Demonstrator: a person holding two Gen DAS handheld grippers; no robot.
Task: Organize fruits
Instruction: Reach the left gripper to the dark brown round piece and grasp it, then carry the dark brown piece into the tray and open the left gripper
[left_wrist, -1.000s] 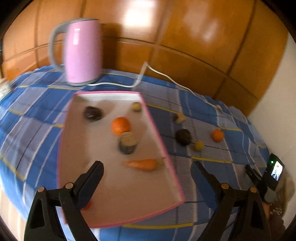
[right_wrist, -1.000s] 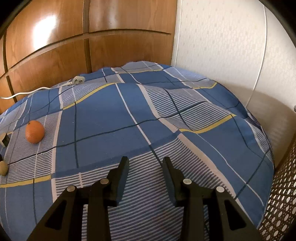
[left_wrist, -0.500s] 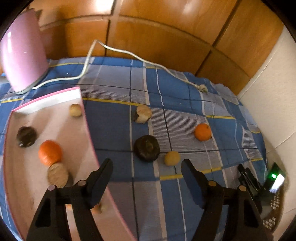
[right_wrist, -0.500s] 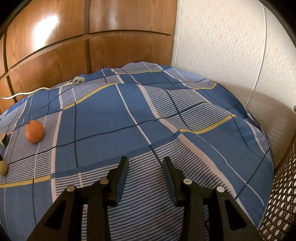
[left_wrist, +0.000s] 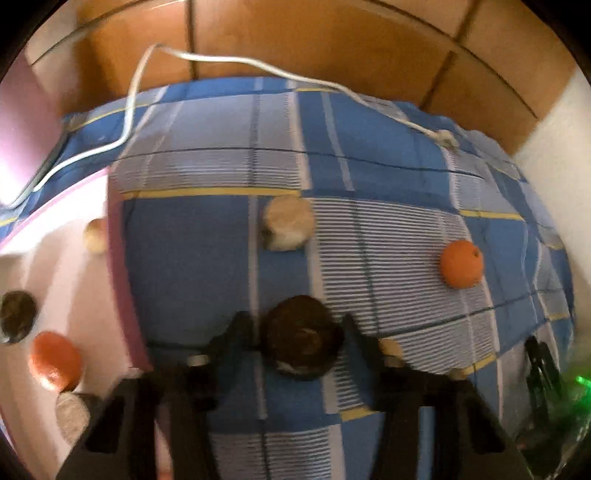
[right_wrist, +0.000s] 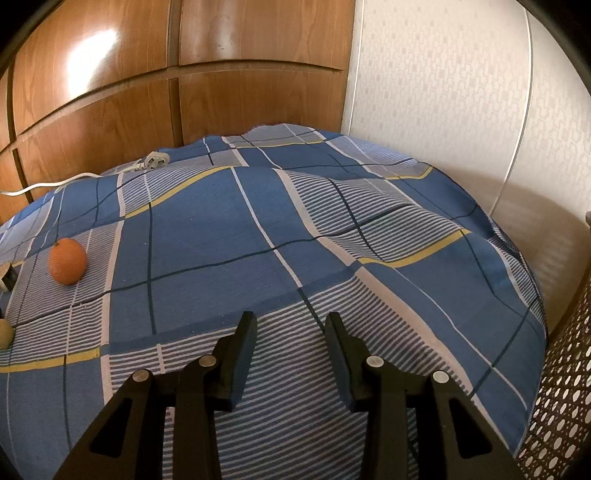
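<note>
Dark round fruit (left_wrist: 301, 338) sits on the blue plaid cloth (left_wrist: 369, 147), between the left gripper (left_wrist: 299, 332) fingers. Jaws look closed onto it, but blur makes contact uncertain. Right of the fruit: an orange (left_wrist: 461, 264); beyond it, a pale fruit (left_wrist: 288, 228); left, the pink-rimmed tray (left_wrist: 118, 280). No legible writing. Right gripper (right_wrist: 291, 332) is over bare cloth, jaws narrowly apart, holding nothing. Wood panels (right_wrist: 258, 85) behind.

Blue plaid cloth (right_wrist: 207, 243), white power cord (left_wrist: 229, 61) with plug (right_wrist: 154, 161), wooden wall panels (right_wrist: 258, 92).
</note>
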